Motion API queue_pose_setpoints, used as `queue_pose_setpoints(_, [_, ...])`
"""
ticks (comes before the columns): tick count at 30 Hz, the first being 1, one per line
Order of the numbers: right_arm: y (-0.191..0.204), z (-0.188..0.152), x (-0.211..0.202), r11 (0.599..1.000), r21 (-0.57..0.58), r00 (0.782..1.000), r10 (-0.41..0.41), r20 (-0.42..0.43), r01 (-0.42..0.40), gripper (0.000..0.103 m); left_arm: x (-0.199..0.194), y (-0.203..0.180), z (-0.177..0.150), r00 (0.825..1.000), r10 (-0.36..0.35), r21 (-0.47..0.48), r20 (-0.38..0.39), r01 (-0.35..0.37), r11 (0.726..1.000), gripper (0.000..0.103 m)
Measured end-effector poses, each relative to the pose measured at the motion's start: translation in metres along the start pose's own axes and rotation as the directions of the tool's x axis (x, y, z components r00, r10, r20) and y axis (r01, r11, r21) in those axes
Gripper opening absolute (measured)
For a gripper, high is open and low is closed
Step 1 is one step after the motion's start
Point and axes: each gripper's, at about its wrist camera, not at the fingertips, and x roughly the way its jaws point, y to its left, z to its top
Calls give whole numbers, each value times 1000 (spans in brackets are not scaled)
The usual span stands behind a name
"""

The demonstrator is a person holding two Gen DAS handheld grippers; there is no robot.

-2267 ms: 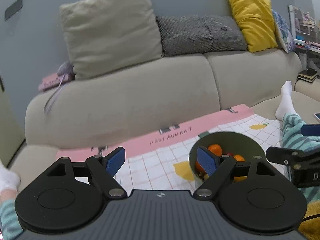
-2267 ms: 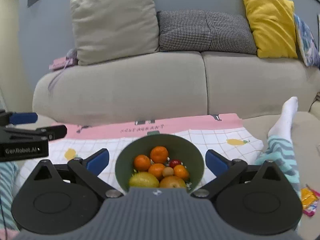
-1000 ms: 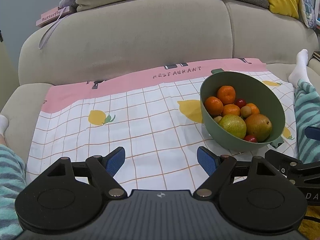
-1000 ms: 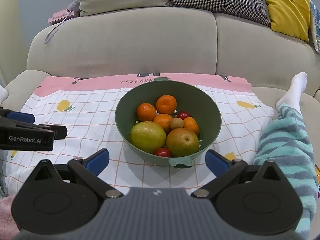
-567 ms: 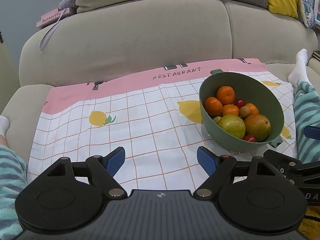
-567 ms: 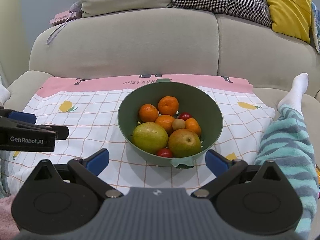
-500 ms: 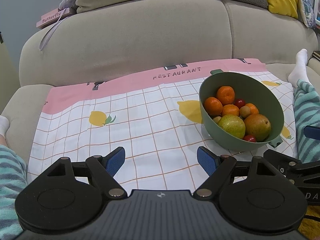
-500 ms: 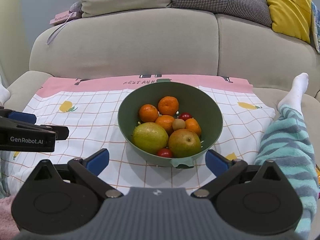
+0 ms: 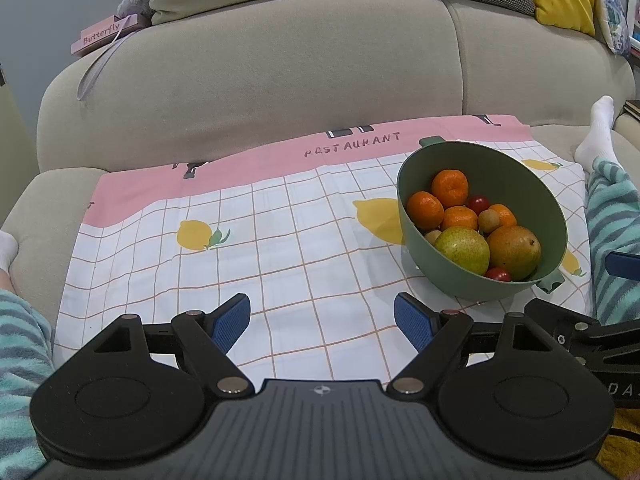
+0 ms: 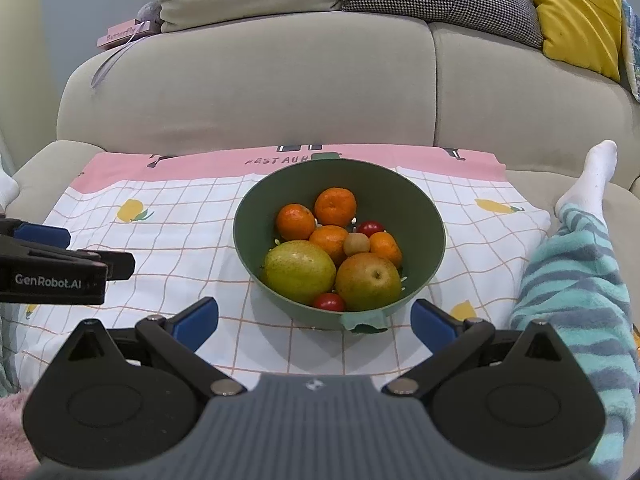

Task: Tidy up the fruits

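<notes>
Both claws are spread wide and hold nothing. The right gripper (image 10: 314, 320) hovers just short of the bowl (image 10: 424, 216), its fingers flanking the near rim; the left gripper (image 9: 322, 316) is over the cloth (image 9: 248, 256), left of the bowl. In the bowl, a green pear (image 10: 298, 270) lies crosswise beside a brown pear (image 10: 368, 280), with oranges (image 10: 335, 206) behind them.

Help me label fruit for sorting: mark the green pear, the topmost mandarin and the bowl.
green pear (image 10: 298, 270), right wrist view, middle of its skin
topmost mandarin (image 10: 335, 207), right wrist view, its centre
bowl (image 10: 404, 196), right wrist view, bare inner wall
</notes>
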Motion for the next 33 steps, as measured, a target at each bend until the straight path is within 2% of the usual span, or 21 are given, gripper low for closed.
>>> queue_pose_setpoints(33, [-2, -1, 1, 1000, 8, 1000, 0, -5, 0, 99, -4, 3, 1, 1000, 11, 5, 10, -11, 1000, 96])
